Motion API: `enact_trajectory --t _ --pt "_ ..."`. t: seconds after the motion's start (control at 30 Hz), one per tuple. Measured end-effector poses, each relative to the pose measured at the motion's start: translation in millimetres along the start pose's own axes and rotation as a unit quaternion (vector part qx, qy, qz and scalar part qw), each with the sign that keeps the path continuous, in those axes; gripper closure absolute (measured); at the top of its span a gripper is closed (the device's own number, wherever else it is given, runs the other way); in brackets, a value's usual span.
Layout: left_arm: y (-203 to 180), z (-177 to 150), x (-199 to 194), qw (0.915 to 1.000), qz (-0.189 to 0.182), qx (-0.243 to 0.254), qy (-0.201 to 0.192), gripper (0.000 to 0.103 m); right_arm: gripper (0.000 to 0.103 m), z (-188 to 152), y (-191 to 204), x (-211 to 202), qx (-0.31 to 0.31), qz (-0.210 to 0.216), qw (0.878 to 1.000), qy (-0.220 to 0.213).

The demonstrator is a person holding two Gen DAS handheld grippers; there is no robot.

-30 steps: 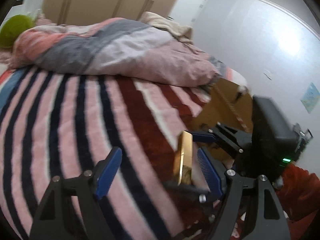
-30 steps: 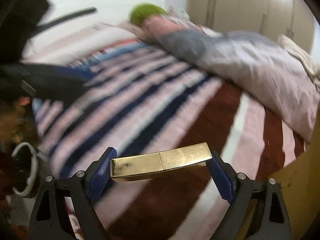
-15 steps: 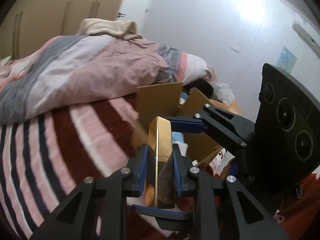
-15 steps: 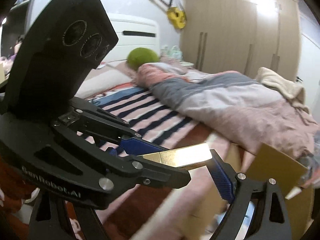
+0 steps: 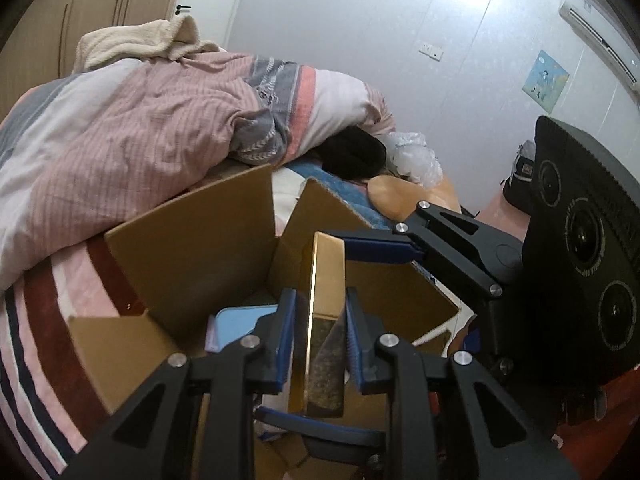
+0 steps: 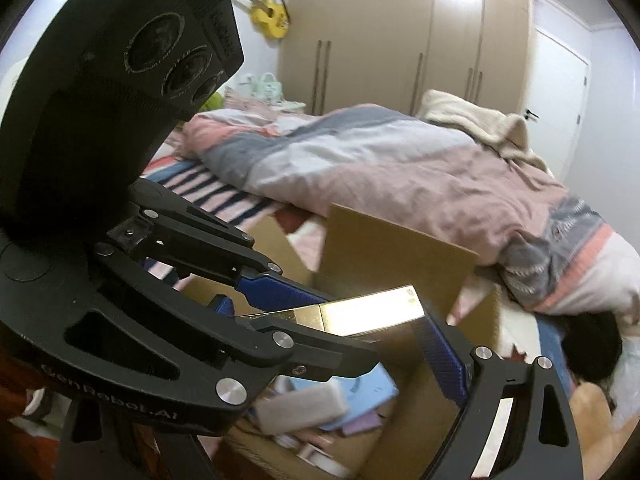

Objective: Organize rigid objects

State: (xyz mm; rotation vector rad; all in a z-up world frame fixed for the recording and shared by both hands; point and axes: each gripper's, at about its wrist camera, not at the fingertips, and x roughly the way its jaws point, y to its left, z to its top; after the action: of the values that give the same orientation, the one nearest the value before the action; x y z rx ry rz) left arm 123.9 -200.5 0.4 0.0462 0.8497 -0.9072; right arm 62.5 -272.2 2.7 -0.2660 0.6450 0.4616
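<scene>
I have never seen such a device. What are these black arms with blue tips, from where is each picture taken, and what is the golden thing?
No robot is here: a person carries one hand-held gripper in each hand, and each gripper has a wide-angle camera looking along its two fingers. One picture comes from the left gripper, the other from the right gripper; each also sees the other gripper.

The golden thing is a shiny gold box. Both grippers hold it: the right one grips its two ends with wide jaws, and the left one is shut on its narrow sides.

Below the gold box stands an open cardboard box beside a bed with a striped cover and a pink duvet. Inside the cardboard box lie a light blue item and other small things.
</scene>
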Motion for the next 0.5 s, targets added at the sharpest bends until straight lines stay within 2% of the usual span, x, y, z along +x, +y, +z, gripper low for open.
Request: enact_trajectory --t 0.07,0.1,0.13,0.37,0.5 --pt "-2 1 3 1.0000 0.008 -0.001 0.000 0.059 0.014 -3 -4 2 0.006 -0.005 1.000 0.011" --pt "-2 2 3 0.9999 0.010 -0.003 -0.004 0.042 0.014 -5 -6 4 0.008 -0.007 1.000 0.020" --pt "-2 1 2 0.9999 0.009 -0.004 -0.008 0.035 0.014 -7 -7 5 0.008 -0.006 1.000 0.024" --pt "-2 -3 -10 0.9993 0.028 -0.006 -0.022 0.030 0.014 -8 -11 -2 0.022 -0.008 1.000 0.015" --pt "0 -9 -33 0.9973 0.054 -0.013 -0.048 0.020 0.014 -5 -13 -10 0.034 -0.006 0.999 0.004"
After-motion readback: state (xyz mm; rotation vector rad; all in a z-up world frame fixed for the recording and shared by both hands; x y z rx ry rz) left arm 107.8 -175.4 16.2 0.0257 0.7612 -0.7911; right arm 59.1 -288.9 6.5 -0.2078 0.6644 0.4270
